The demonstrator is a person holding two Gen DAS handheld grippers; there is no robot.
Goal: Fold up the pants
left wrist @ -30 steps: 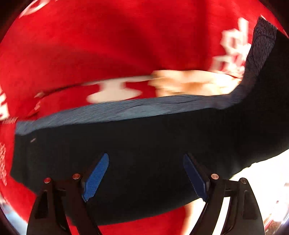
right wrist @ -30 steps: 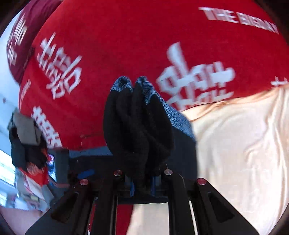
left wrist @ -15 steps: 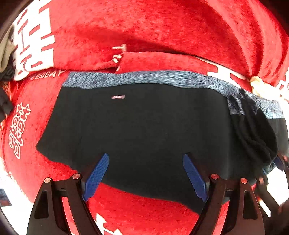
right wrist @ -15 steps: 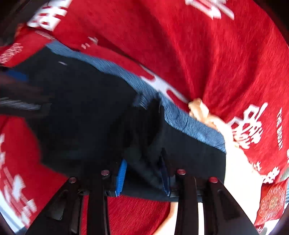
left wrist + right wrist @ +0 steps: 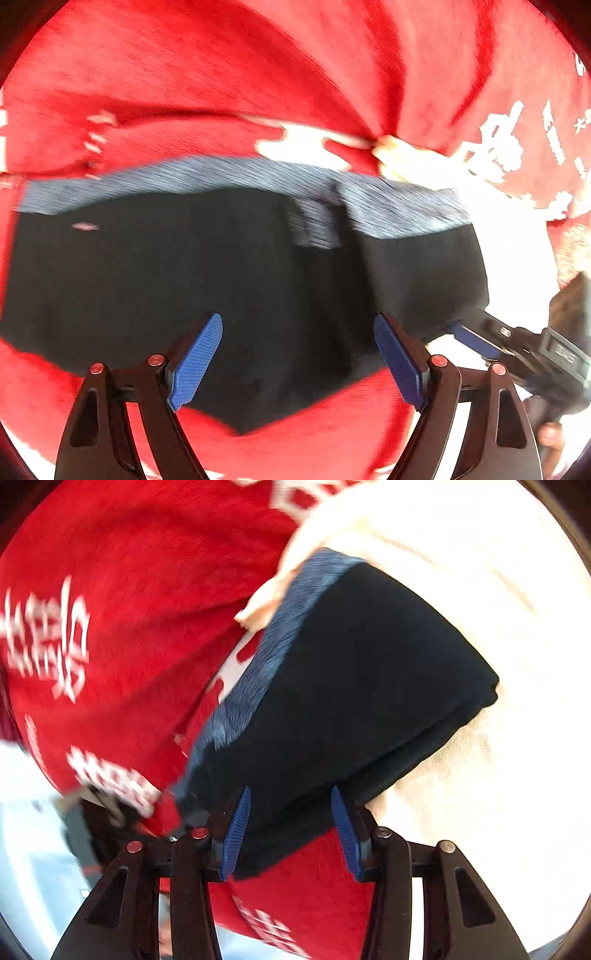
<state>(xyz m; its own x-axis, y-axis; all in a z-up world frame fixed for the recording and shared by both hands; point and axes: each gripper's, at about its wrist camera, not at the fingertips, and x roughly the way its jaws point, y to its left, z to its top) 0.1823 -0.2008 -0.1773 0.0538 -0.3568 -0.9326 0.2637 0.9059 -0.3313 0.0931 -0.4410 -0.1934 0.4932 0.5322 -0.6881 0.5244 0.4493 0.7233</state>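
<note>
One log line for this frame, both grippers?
left hand-held gripper: open over pants | right hand-held gripper: open around pants edge | red cloth underneath

matt black knit pants (image 5: 192, 280) with heathered blue waistband (image 5: 207, 177) on napped red cloth (image 5: 221, 74).

Right gripper (image 5: 291, 827) fingers wider apart.

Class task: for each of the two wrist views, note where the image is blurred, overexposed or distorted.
Left wrist view: motion blur smears the pants waistband and the red cloth lettering; the right edge is blown out white. Right wrist view: the cream cloth is overexposed, the lettering streaked; fisheye curvature bends both.
</note>
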